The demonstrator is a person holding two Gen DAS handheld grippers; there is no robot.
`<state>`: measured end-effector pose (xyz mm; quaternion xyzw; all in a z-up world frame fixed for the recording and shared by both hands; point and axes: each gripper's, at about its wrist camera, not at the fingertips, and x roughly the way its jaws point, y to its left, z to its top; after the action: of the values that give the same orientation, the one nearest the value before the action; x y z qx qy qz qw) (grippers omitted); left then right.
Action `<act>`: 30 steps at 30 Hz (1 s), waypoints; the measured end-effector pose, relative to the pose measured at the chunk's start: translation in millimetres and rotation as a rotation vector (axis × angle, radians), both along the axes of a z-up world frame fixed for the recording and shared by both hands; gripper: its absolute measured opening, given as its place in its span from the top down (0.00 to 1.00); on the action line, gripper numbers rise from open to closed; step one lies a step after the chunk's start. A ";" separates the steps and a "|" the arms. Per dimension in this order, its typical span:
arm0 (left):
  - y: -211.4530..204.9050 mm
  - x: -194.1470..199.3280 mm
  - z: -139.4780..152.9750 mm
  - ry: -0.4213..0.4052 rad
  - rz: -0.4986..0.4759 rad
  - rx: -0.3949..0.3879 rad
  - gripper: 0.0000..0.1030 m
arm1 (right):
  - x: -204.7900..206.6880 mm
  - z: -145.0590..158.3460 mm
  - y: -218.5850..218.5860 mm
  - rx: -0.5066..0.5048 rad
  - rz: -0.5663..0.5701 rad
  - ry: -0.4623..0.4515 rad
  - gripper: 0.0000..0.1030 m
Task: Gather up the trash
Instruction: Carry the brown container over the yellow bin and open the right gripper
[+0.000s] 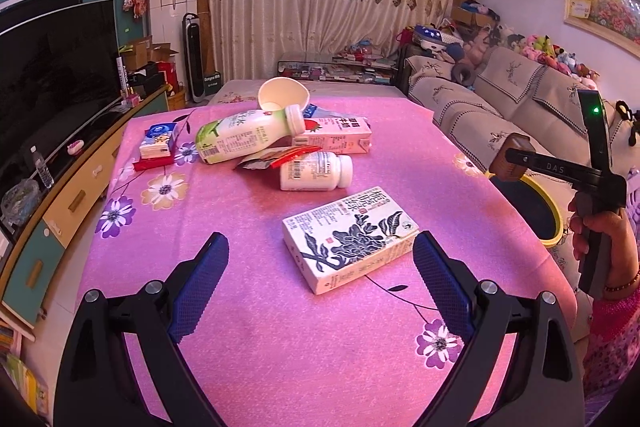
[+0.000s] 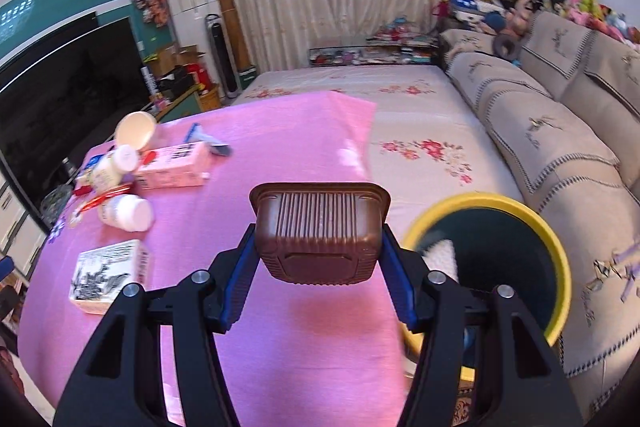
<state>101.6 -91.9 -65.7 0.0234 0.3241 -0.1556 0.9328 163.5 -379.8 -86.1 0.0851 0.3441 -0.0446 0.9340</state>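
The right gripper (image 2: 318, 267) has its jaws clenched on a brown ribbed plastic tray (image 2: 320, 231), one blue pad pressed to each short end. The tray's long axis runs crosswise from pad to pad; its flat base faces back toward the camera and its flared rim points forward, away from the jaws. Just beside the right-hand jaw and lower down stands a yellow-rimmed bin (image 2: 552, 239) with a dark inside and something white in it. From the left wrist camera the same gripper (image 1: 510, 163) appears off to the right of the left jaws, pointing across the view toward the left with the tray (image 1: 514, 157) at its tip above the bin's rim (image 1: 554, 203); a hand (image 1: 596, 227) wraps its handle, wrist low, a beaded bracelet showing.

The left gripper (image 1: 320, 259) hangs over the pink flowered desk (image 1: 280, 347), tilted downward, jaws released and wide apart with nothing between the pads. A white carton with a dark floral print (image 1: 352, 239) lies flat just ahead, nearer the right-hand jaw, whose tip overlaps its corner in view; whether they touch I cannot tell. Its long axis runs diagonally, from near centre toward far right. Further ahead lies a white pill bottle (image 1: 316, 171) on its side, cap to the right, then a larger bottle with a green label (image 1: 248, 135) leaning on a pink milk carton (image 1: 336, 137), and a tipped paper cup (image 1: 282, 95).
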 end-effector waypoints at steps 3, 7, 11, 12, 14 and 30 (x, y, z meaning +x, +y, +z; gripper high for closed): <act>-9.5 1.4 -1.9 0.007 -0.014 0.010 0.11 | -7.4 -8.2 -31.2 -0.010 -0.067 0.015 0.46; -22.5 4.4 -5.1 0.020 -0.032 0.024 0.11 | -13.6 -25.3 -68.5 -0.029 -0.146 0.051 0.45; -33.5 9.1 -9.1 0.033 -0.049 0.036 0.11 | -13.8 -47.9 -100.0 -0.035 -0.211 0.094 0.45; -35.4 10.2 -10.4 0.036 -0.052 0.038 0.11 | -13.8 -53.7 -107.2 -0.032 -0.225 0.105 0.45; -39.6 13.3 -13.2 0.043 -0.059 0.044 0.11 | -12.3 -65.0 -118.6 -0.030 -0.249 0.125 0.45; -44.4 36.0 -44.3 0.097 -0.035 0.108 0.11 | -4.5 -82.2 -129.3 -0.010 -0.296 0.145 0.32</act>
<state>137.6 -136.3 -109.9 0.0718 0.3764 -0.1553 0.9105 159.0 -509.1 -168.3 0.1267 0.3942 -0.1894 0.8903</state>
